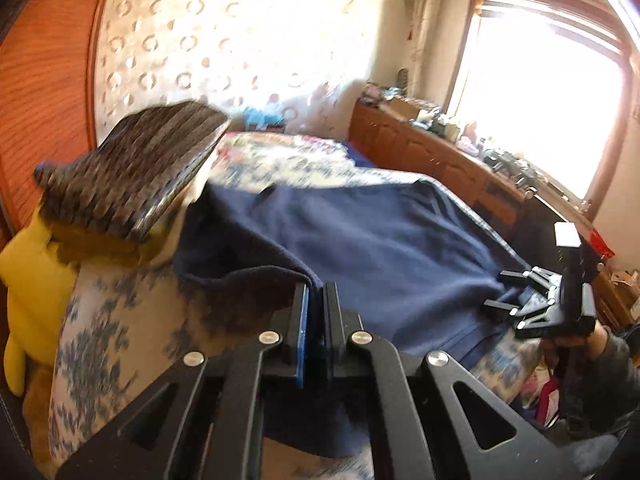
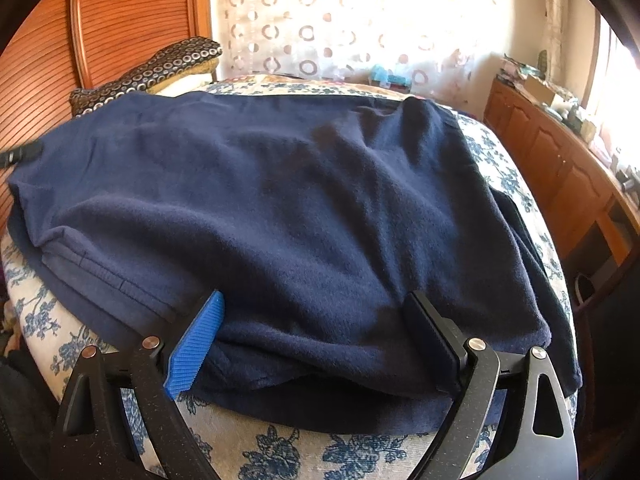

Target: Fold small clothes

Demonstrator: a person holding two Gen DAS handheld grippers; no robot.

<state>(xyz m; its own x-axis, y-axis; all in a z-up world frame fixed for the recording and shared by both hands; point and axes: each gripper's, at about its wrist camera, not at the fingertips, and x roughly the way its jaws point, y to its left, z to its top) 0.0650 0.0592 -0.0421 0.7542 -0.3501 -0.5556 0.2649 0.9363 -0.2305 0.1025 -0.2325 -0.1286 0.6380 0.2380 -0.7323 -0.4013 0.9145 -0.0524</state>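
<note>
The navy fleece garment [image 2: 304, 208] lies spread over the flowered bed cover [image 2: 280, 452]. My left gripper [image 1: 316, 308] is clenched on its edge, which hangs lifted off the cover. My right gripper [image 2: 316, 336] is spread wide at the near hem, jaws either side of a fold, not pinching it. A patterned cushion [image 2: 160, 68] sits beyond, by the wooden headboard [image 2: 132, 20].

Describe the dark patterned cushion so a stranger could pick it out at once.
Start at the bed with the blue floral cover, where the navy garment lies. Look to its far left corner, against the orange wooden panel. The cushion is dark with small pale rings, unlike anything around it.
</note>
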